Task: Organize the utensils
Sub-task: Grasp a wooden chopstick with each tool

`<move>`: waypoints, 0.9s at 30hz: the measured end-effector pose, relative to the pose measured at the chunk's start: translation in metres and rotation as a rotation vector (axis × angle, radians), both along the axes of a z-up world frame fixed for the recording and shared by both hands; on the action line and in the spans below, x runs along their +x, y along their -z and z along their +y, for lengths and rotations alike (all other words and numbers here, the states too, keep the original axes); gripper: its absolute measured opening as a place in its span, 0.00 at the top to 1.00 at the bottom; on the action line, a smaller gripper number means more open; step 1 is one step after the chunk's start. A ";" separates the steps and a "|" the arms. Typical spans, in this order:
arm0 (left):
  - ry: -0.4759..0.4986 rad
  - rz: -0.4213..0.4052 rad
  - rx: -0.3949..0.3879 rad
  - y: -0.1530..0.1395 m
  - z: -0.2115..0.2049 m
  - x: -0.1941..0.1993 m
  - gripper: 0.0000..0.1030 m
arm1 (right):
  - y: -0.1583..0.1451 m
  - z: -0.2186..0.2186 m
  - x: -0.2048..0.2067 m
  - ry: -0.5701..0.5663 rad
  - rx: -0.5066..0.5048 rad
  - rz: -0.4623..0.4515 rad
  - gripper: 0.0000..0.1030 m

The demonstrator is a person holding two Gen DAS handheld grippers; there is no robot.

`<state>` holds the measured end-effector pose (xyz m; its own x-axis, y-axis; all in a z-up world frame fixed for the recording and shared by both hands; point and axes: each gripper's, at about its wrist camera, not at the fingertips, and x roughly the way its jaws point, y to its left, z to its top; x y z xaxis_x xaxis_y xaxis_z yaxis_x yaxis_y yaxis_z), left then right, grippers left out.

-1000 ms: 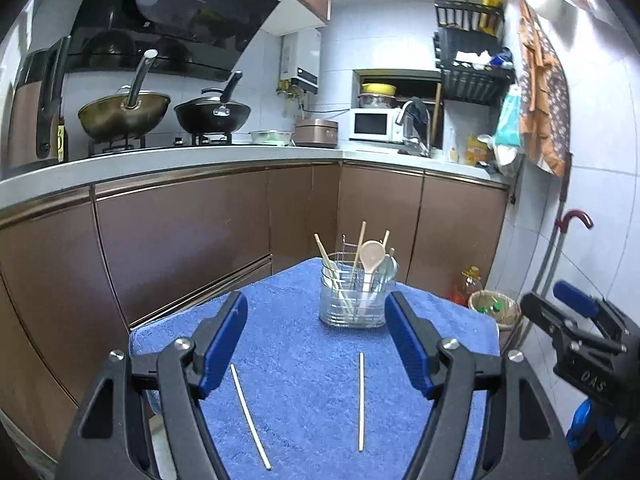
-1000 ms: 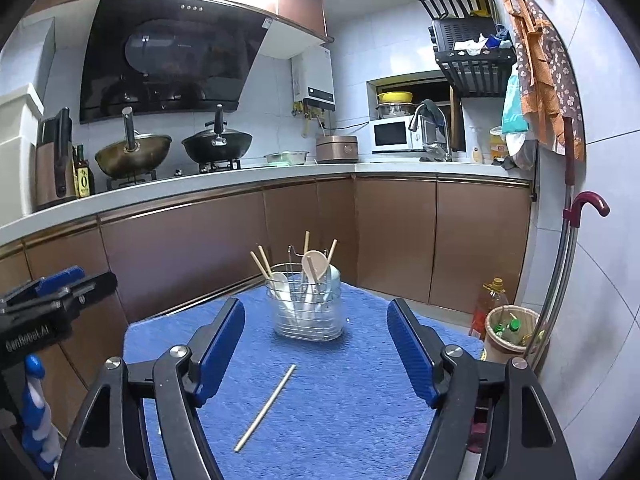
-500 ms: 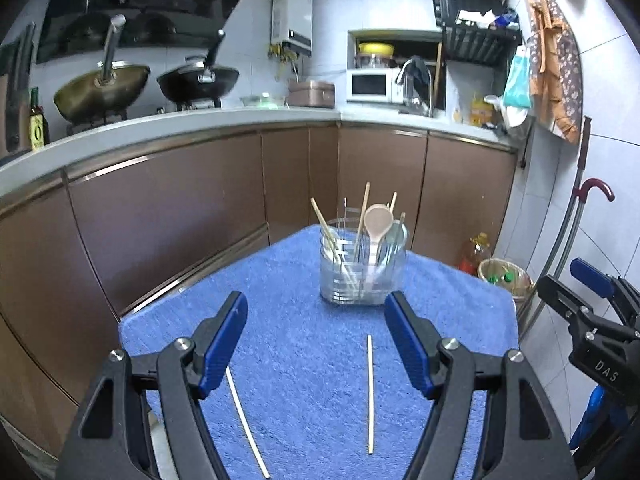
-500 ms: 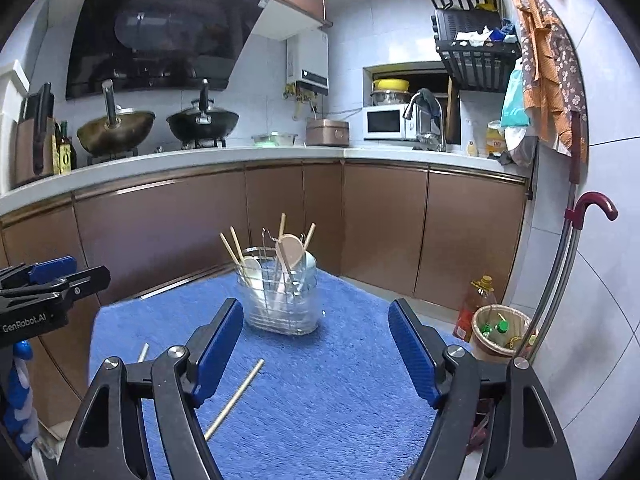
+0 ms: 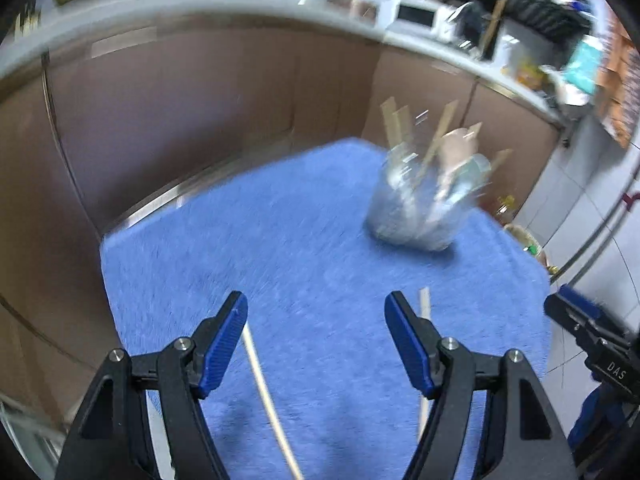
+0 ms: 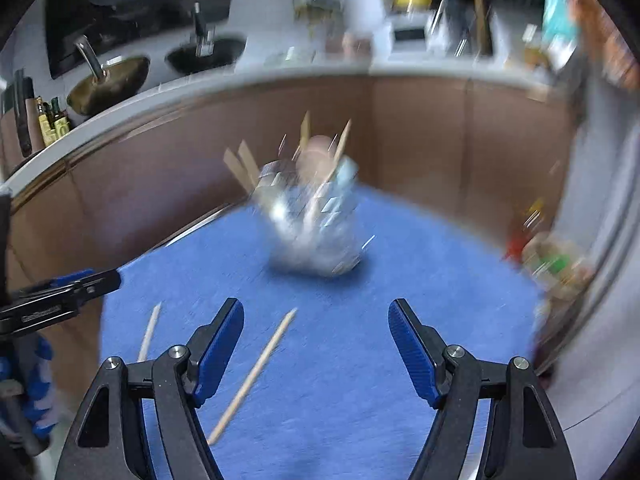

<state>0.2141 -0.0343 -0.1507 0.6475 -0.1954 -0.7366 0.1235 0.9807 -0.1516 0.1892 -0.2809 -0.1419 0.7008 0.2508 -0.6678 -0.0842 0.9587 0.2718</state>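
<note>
A wire utensil holder [image 5: 420, 208] with chopsticks and a wooden spoon stands at the far side of the blue towel [image 5: 300, 240]; it also shows, blurred, in the right wrist view [image 6: 312, 228]. Two loose chopsticks lie on the towel: one [image 5: 268, 392] beside my left gripper's left finger, one [image 5: 424, 308] behind its right finger. In the right wrist view they lie at the left [image 6: 149, 330] and by the left finger [image 6: 256, 372]. My left gripper [image 5: 316, 336] is open and empty. My right gripper [image 6: 316, 340] is open and empty.
Brown kitchen cabinets [image 5: 200, 100] and a counter with pans [image 6: 108, 84] run behind the towel. A bin with bottles [image 6: 556, 264] stands on the floor at the right. Each gripper shows at the edge of the other's view [image 5: 592, 340] [image 6: 52, 300].
Both grippers have tilted down and moved closer to the towel, blurring the views. The chopsticks now lie nearer the fingers. Both grippers stay open.
</note>
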 end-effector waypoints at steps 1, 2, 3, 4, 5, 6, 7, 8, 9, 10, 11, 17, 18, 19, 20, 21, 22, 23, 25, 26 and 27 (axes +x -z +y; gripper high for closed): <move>0.001 0.051 -0.024 0.009 0.008 0.011 0.33 | 0.009 0.001 0.012 -0.013 0.024 0.054 0.49; 0.002 0.092 -0.040 0.017 0.014 0.019 0.33 | 0.019 0.004 0.025 -0.028 0.039 0.099 0.56; -0.003 0.134 -0.052 0.024 0.020 0.028 0.33 | 0.030 0.007 0.040 -0.054 0.058 0.147 0.58; 0.003 0.171 -0.069 0.031 0.024 0.036 0.34 | 0.040 0.011 0.050 -0.064 0.064 0.188 0.63; 0.009 0.201 -0.085 0.038 0.028 0.042 0.34 | 0.049 0.015 0.061 -0.074 0.065 0.227 0.65; 0.007 0.234 -0.093 0.044 0.030 0.049 0.34 | 0.059 0.019 0.072 -0.089 0.065 0.269 0.66; 0.003 0.264 -0.096 0.051 0.033 0.055 0.36 | 0.067 0.023 0.079 -0.092 0.062 0.301 0.70; 0.004 0.291 -0.102 0.056 0.035 0.061 0.43 | 0.075 0.027 0.088 -0.093 0.054 0.335 0.71; 0.002 0.313 -0.103 0.060 0.036 0.067 0.47 | 0.081 0.029 0.094 -0.096 0.051 0.360 0.72; -0.005 0.337 -0.101 0.065 0.038 0.072 0.55 | 0.085 0.031 0.098 -0.093 0.048 0.380 0.74; -0.009 0.355 -0.102 0.069 0.039 0.076 0.59 | 0.088 0.032 0.102 -0.092 0.040 0.393 0.74; -0.008 0.415 -0.077 0.085 0.040 0.092 0.68 | 0.095 0.043 0.118 -0.107 0.019 0.444 0.76; -0.011 0.428 -0.074 0.089 0.041 0.095 0.70 | 0.096 0.044 0.118 -0.110 0.010 0.447 0.76; -0.015 0.449 -0.075 0.094 0.042 0.098 0.74 | 0.096 0.046 0.119 -0.113 -0.007 0.451 0.78; -0.018 0.467 -0.077 0.098 0.044 0.101 0.77 | 0.095 0.048 0.120 -0.119 -0.023 0.455 0.78; -0.021 0.467 -0.082 0.101 0.045 0.101 0.78 | 0.095 0.050 0.120 -0.126 -0.035 0.460 0.79; -0.018 0.468 -0.086 0.103 0.046 0.103 0.79 | 0.095 0.051 0.121 -0.131 -0.044 0.465 0.80; -0.016 0.473 -0.095 0.103 0.047 0.103 0.80 | 0.096 0.051 0.122 -0.136 -0.049 0.473 0.81; -0.018 0.484 -0.116 0.105 0.052 0.105 0.81 | 0.098 0.051 0.128 -0.146 -0.040 0.495 0.82; -0.015 0.490 -0.124 0.105 0.055 0.105 0.82 | 0.098 0.050 0.130 -0.150 -0.035 0.507 0.83; -0.013 0.495 -0.126 0.105 0.056 0.106 0.83 | 0.098 0.049 0.132 -0.155 -0.033 0.521 0.83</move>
